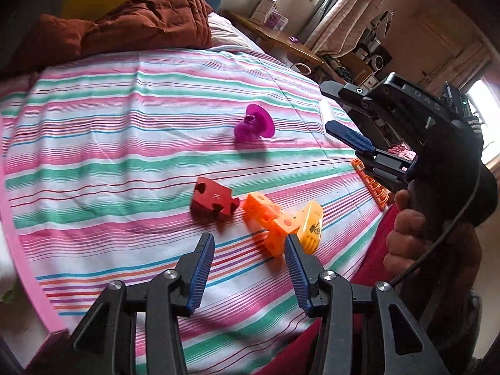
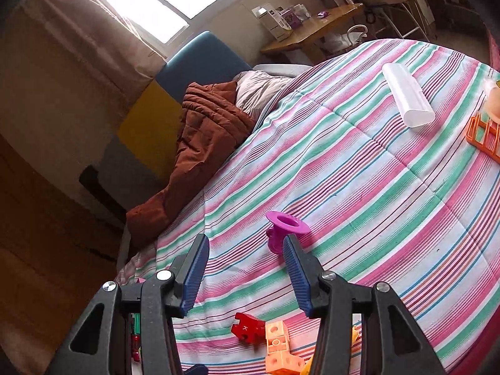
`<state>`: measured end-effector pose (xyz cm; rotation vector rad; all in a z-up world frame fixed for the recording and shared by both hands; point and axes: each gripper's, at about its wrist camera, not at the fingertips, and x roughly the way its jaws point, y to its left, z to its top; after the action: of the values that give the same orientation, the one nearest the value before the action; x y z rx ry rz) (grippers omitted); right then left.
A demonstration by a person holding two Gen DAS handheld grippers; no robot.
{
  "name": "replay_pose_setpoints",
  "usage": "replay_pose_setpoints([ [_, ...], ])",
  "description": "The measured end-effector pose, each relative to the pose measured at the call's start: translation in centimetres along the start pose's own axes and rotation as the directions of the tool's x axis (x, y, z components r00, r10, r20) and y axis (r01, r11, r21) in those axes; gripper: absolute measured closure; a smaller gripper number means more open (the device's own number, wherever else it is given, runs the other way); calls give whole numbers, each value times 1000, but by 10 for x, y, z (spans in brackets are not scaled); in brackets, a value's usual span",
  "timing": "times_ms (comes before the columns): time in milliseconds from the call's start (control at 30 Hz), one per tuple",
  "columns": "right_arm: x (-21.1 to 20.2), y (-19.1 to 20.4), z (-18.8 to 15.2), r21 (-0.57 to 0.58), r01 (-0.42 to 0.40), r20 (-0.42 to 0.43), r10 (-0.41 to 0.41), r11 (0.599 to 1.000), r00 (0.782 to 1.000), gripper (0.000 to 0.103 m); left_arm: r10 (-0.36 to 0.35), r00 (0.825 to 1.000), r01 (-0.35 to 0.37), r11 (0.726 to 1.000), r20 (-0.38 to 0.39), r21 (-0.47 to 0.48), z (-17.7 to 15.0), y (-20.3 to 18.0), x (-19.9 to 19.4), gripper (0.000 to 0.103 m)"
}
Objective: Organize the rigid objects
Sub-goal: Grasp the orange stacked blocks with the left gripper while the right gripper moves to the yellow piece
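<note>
Both tools (image 1: 250, 243) (image 2: 247, 245) part-open and empty; red plastic puzzle block (image 1: 214, 200), orange plastic cube cluster (image 1: 270, 218), purple plastic flanged piece (image 1: 254, 123) still scattered on striped bed (image 1: 125, 125), sorting barely begun

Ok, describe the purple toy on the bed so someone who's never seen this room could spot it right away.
Find the bed's striped pink, green and white cover. Near its middle, apart from the red puzzle-shaped block and the orange cube pieces, lies the purple toy. It is the only purple piece, a short knobbly stem ending in a wide round flange like a small funnel.
</note>
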<state>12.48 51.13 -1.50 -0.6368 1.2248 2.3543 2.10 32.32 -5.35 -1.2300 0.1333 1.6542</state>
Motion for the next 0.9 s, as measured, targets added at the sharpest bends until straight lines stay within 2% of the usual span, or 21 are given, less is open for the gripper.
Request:
replay_pose_setpoints([
  [233, 0, -2, 1, 16, -23, -3, 23, 1000, 1000, 53, -54, 996, 53, 998, -66, -22, 16, -17, 36, 54],
  [333, 1, 0, 0, 11, -24, -4, 24, 1000, 1000, 53, -36, 995, 34, 999, -92, -28, 20, -18, 53, 53],
  [433, 2, 0, 0, 5, -21, -9, 21, 1000, 1000, 53, -5, 993, 2, 1000, -120, -26, 18, -18, 67, 61],
  [467, 2, 0, 0, 3, -19, -9, 19, 1000, 1000, 53, 9, 993, -11, 1000, -121, -16, 16, -18, 70, 72],
  [500, 2, 0, 0, 1, -17, -8, 17, 1000, 1000, 53, 32, 993, -32, 999, -112, 2, 13, -18, 70, 81],
  [600, 2, 0, 0, -1, -14, -5, 14, 1000, 1000, 53, 36, 996, -35, 999, -87, 15, 6, -14, 61, 81],
  [767, 3, -1, 0, 2, -3, -6, 3, 1000, 1000, 53, 99, 995, -98, 990, -7, 102, -10, -12, 26, 81],
  [833, 3, -4, 0, 23, -2, -9, 2, 1000, 1000, 53, 139, 990, -142, 983, 41, 120, -17, -8, 9, 81],
  [900, 4, -9, 1, 52, 1, -16, 0, 999, 1000, 53, 197, 975, -208, 970, 101, 122, -24, 0, -6, 81],
])
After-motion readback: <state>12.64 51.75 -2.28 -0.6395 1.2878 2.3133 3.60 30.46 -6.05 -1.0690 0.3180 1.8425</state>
